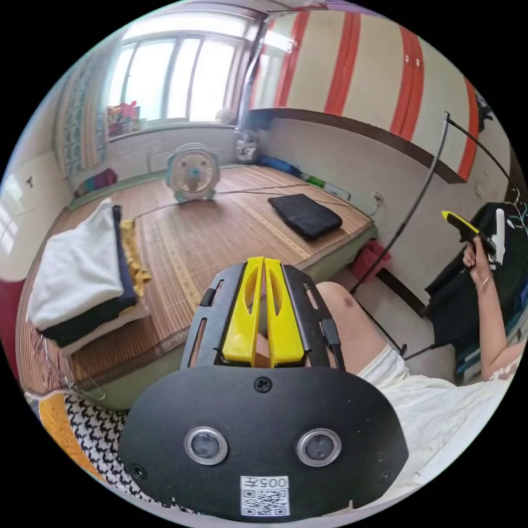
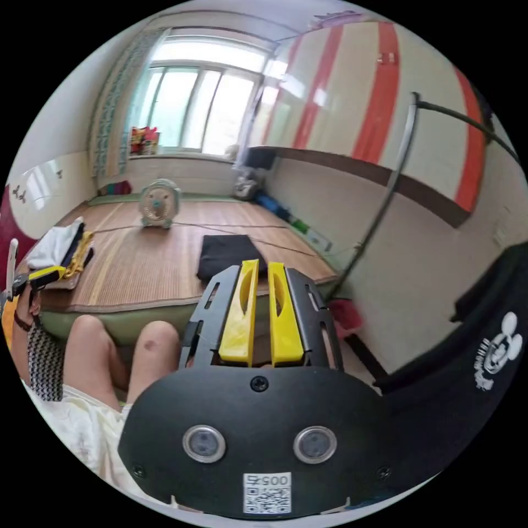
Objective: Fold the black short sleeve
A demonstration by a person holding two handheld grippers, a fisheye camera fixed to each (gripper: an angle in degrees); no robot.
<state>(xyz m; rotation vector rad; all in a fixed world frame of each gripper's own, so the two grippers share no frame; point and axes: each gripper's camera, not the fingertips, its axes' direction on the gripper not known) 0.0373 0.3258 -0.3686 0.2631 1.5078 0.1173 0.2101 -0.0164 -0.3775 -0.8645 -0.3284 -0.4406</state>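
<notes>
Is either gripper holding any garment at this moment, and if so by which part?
Nothing is held. The left gripper and the right gripper each have their yellow fingers nearly together with nothing between them; the folded black garment lies on the mat.

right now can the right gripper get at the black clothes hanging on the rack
Probably yes. The right gripper is held up beside the hanging black clothes, which loom close in its own view, with nothing between them. Its jaws are nearly closed and would need to open first.
</notes>
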